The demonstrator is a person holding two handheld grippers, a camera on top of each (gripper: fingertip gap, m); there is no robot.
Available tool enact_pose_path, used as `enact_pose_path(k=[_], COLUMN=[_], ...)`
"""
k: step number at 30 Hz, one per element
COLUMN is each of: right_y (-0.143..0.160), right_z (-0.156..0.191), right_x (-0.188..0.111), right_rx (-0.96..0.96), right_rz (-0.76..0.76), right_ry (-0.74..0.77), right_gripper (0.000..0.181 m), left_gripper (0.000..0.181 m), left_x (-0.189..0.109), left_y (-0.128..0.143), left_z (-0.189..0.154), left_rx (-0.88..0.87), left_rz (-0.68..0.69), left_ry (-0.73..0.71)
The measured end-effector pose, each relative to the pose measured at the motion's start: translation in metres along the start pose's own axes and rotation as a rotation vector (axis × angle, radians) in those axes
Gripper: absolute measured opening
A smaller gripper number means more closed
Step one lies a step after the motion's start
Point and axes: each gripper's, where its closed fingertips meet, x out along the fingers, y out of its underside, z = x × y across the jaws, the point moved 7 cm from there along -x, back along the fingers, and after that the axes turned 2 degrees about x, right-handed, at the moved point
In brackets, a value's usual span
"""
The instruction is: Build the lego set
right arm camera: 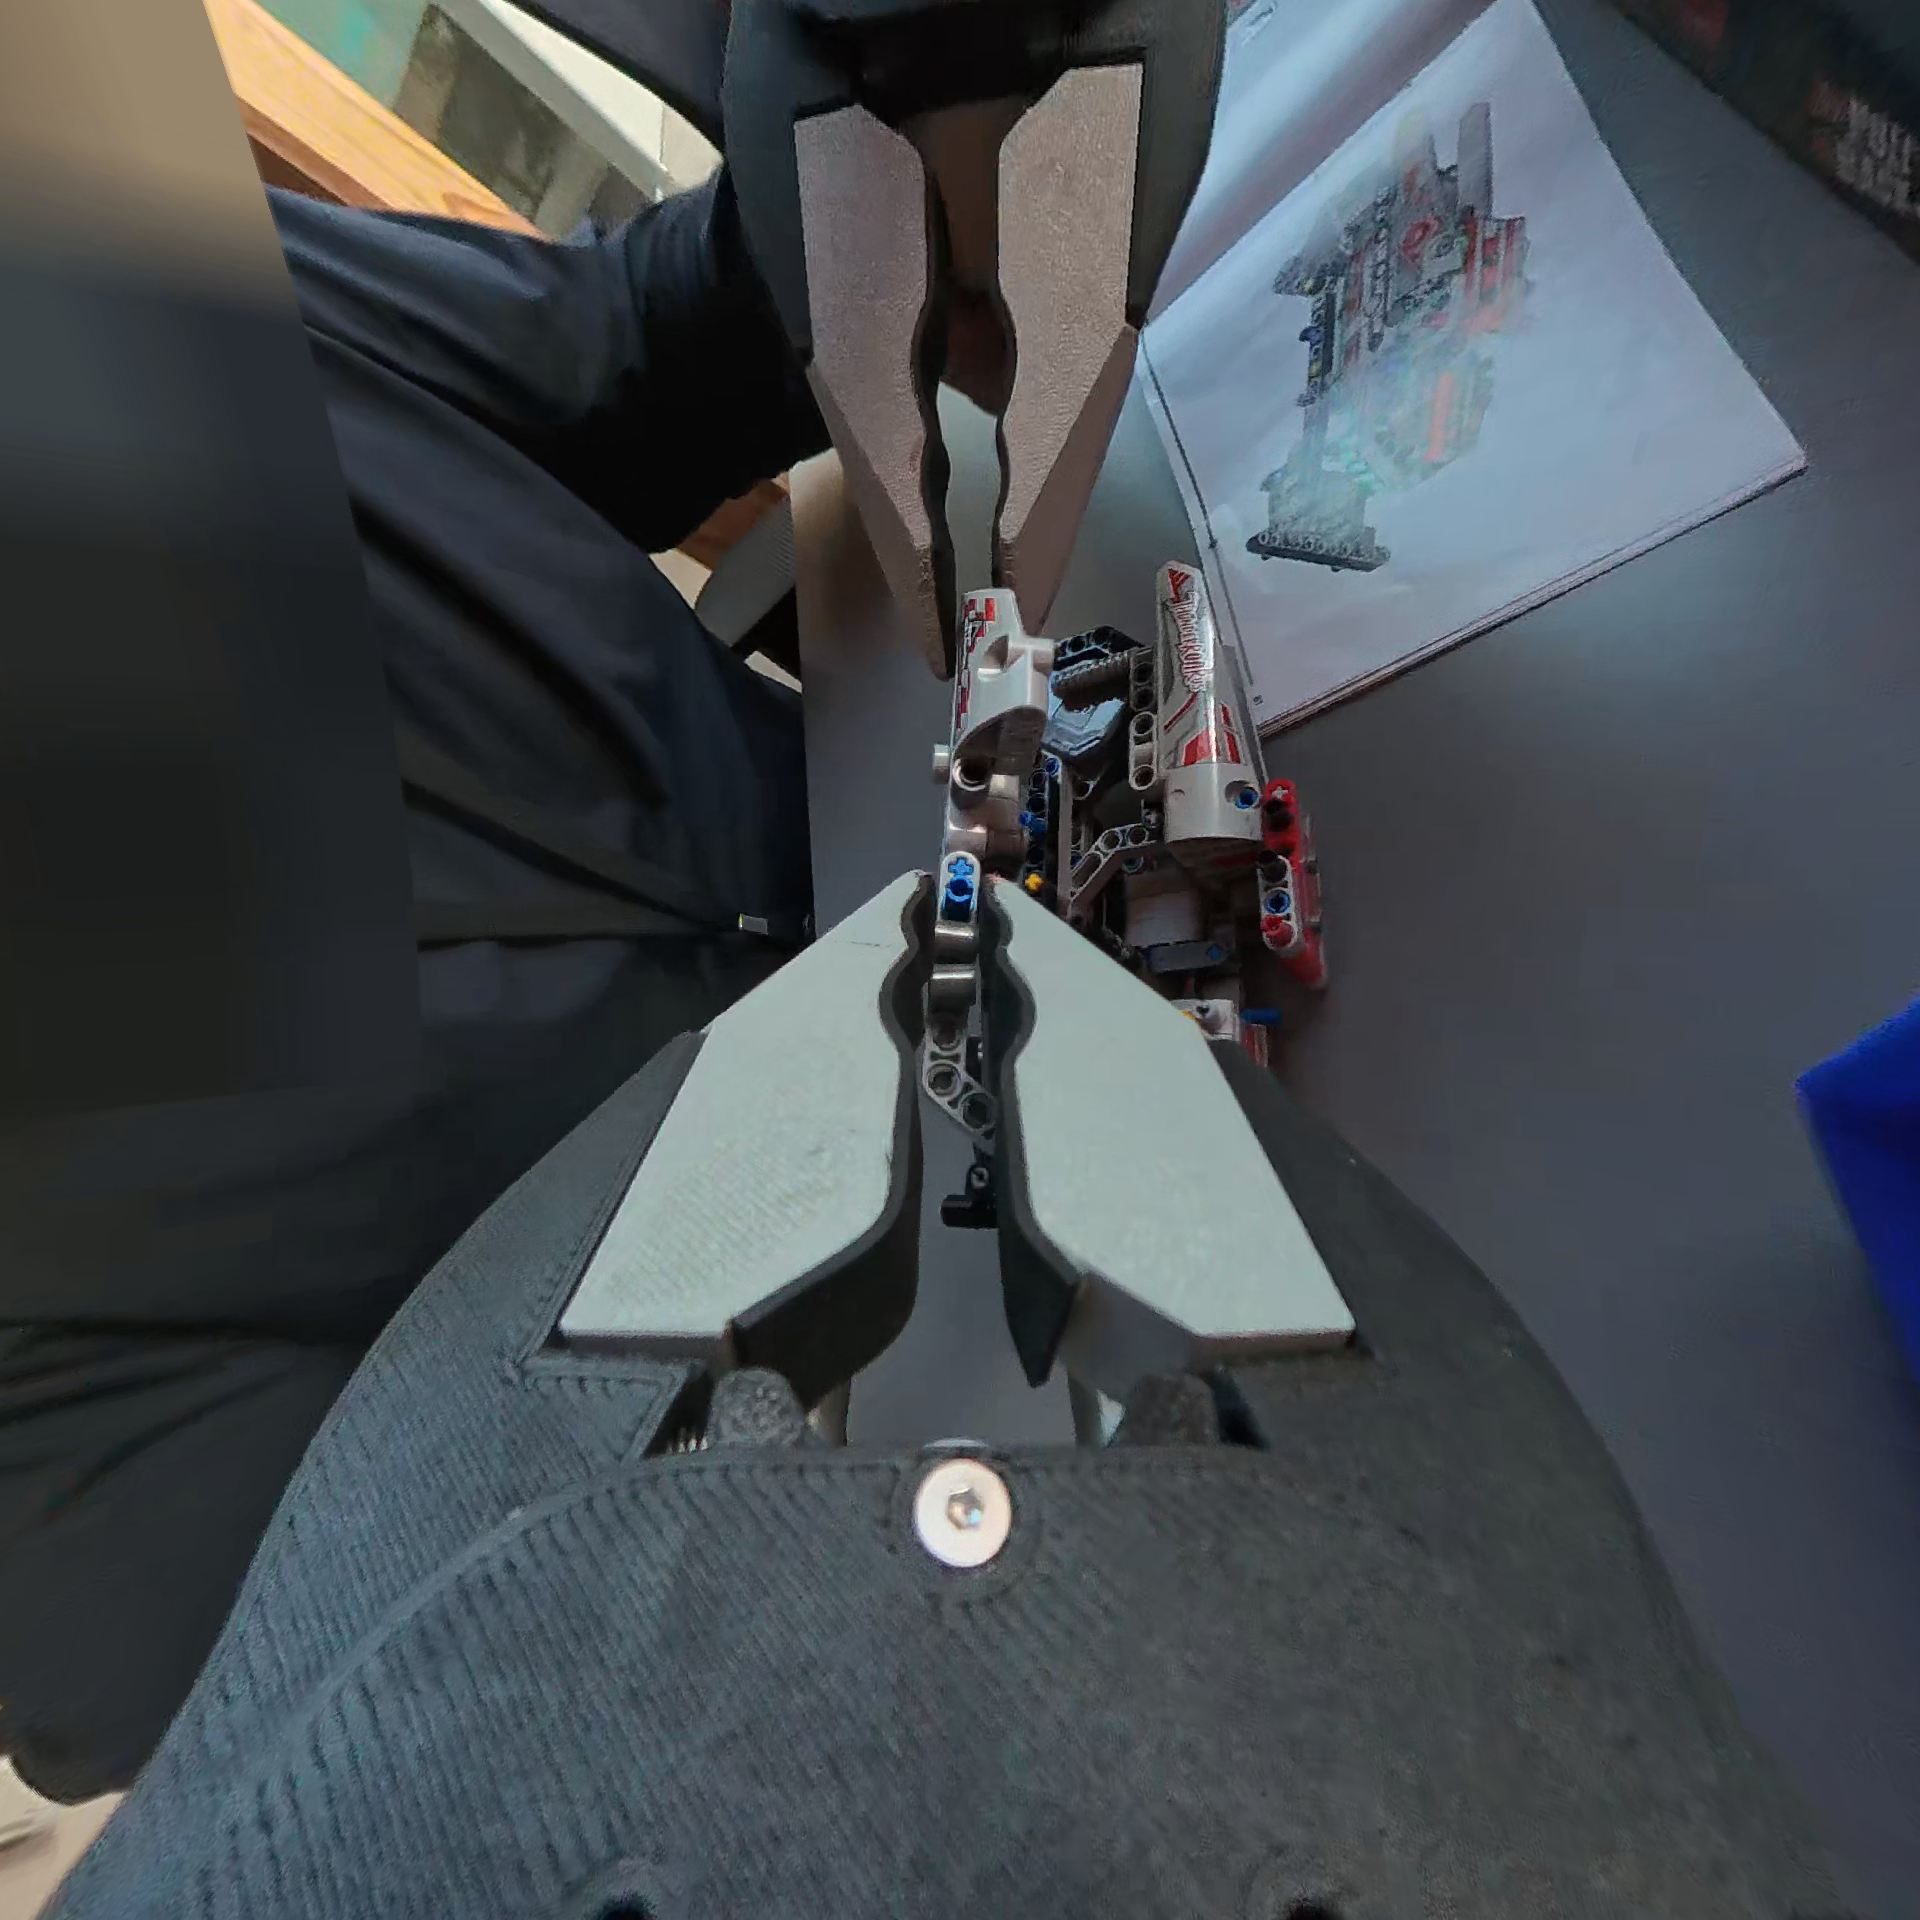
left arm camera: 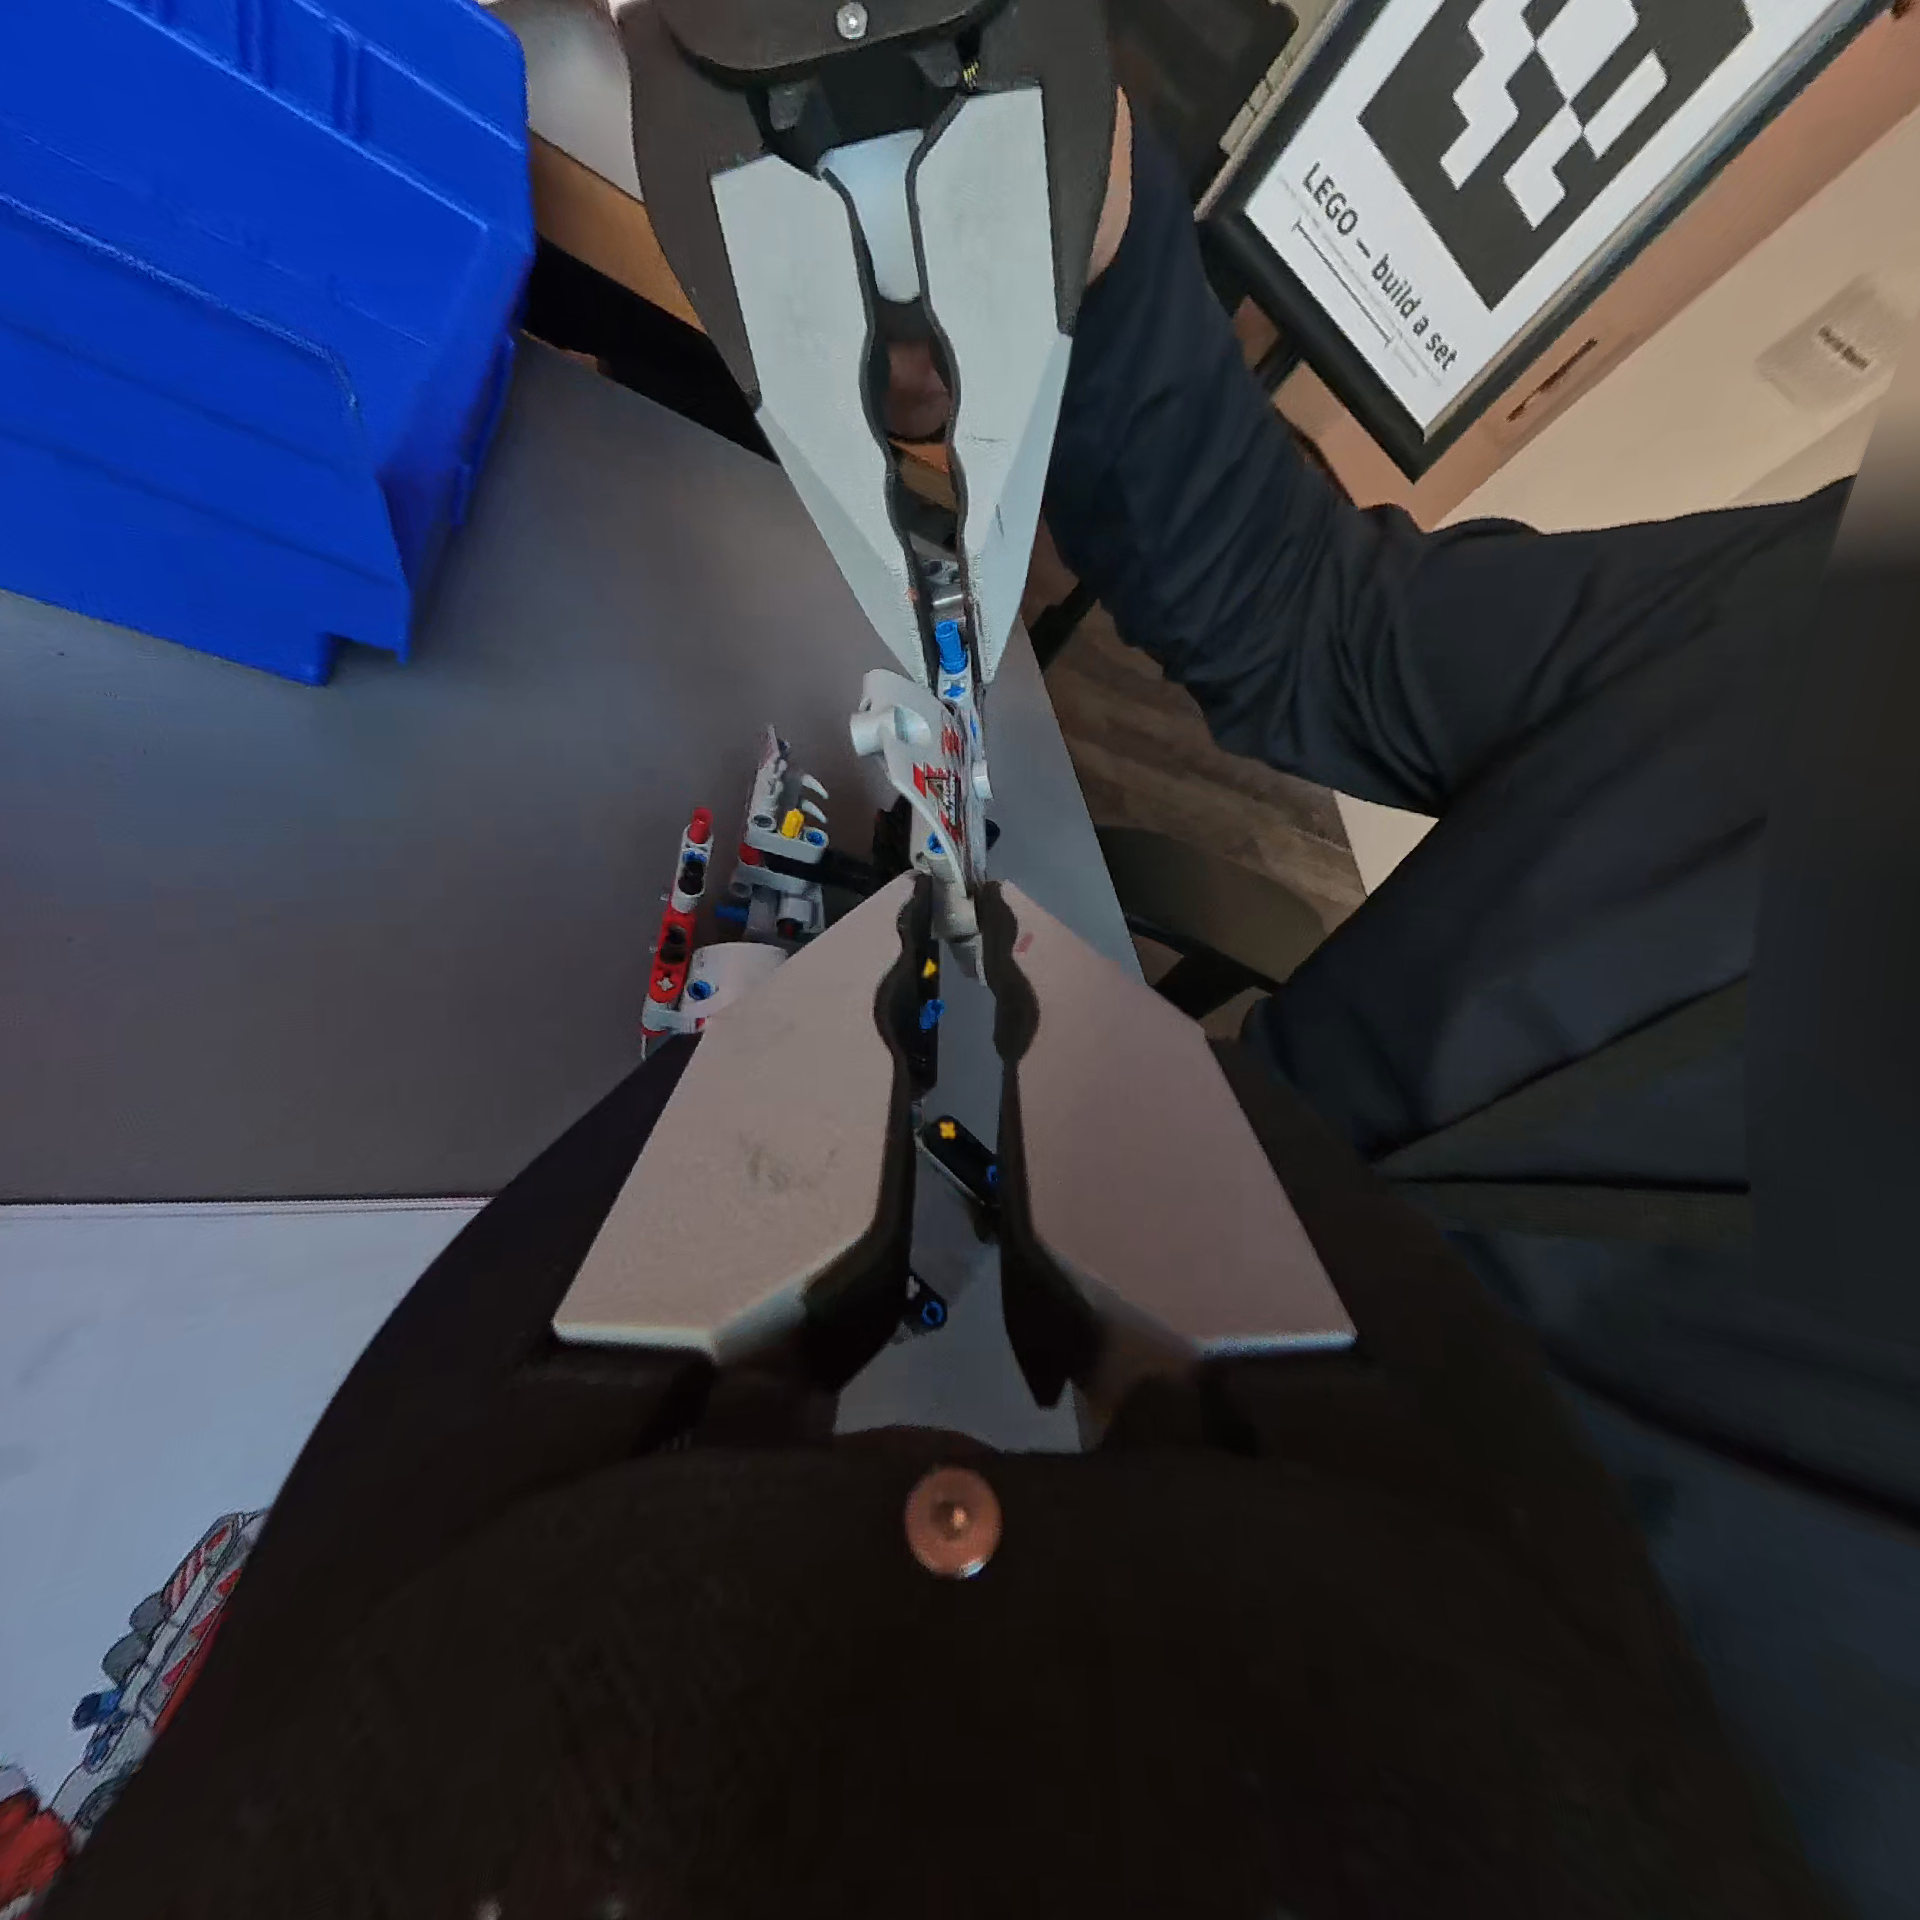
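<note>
A white curved panel with red markings point(left arm camera: 940, 800) joins a grey beam with blue pins point(right arm camera: 956, 935). The two grippers face each other tip to tip and hold this piece from opposite ends. My left gripper point(left arm camera: 951, 899) is shut on the panel's end; it also shows at the top of the right wrist view point(right arm camera: 977, 623). My right gripper point(right arm camera: 961, 894) is shut on the grey beam; it also shows at the top of the left wrist view point(left arm camera: 951, 675). The part-built lego model point(right arm camera: 1174, 821), white, grey and red, lies on the dark table beside the held piece. I cannot tell whether they touch.
An open instruction booklet point(right arm camera: 1455, 364) lies beyond the model. A blue bin point(left arm camera: 239, 312) stands on the grey table point(left arm camera: 364, 883). A framed sign point(left arm camera: 1507, 156) leans behind. A person's dark sleeve point(left arm camera: 1299, 571) and body fill one side. Some 5 cm of space lies between my two pairs of fingers.
</note>
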Motion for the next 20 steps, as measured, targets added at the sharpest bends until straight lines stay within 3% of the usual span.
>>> enact_pose_path(k=[4, 7, 9, 11, 13, 15, 20], right_y=[0.001, -0.004, -0.004, 0.001, 0.009, 0.015, 0.02], right_z=[-0.002, 0.02, 0.039, 0.057, 0.063, 0.059, 0.052], right_x=[-0.003, -0.012, -0.01, 0.003, 0.017, 0.021, 0.02], right_rx=[-0.02, -0.19, -0.368, -0.549, -0.705, -0.784, -0.859], right_rz=[-0.068, -0.166, -0.197, -0.181, -0.093, -0.017, -0.014], right_ry=[0.113, 0.297, 0.452, 0.599, 0.788, 0.956, 0.964], right_gripper=[0.009, 0.049, 0.054, 0.056, 0.036, 0.035, 0.036], left_gripper=[0.004, 0.004, 0.004, 0.005, 0.004, 0.004, 0.004], left_x=[-0.002, -0.007, -0.009, -0.009, -0.007, -0.005, -0.003], left_y=[0.003, 0.004, 0.006, 0.007, 0.008, 0.008, 0.007], left_z=[0.007, 0.006, 0.004, 0.004, 0.005, 0.005, 0.01], left_rx=[-0.089, -0.187, -0.227, -0.284, -0.339, -0.385, -0.457], left_rz=[-0.088, -0.163, -0.196, -0.236, -0.265, -0.286, -0.319], left_ry=[-0.031, -0.01, -0.01, 0.002, 0.042, 0.084, 0.15])
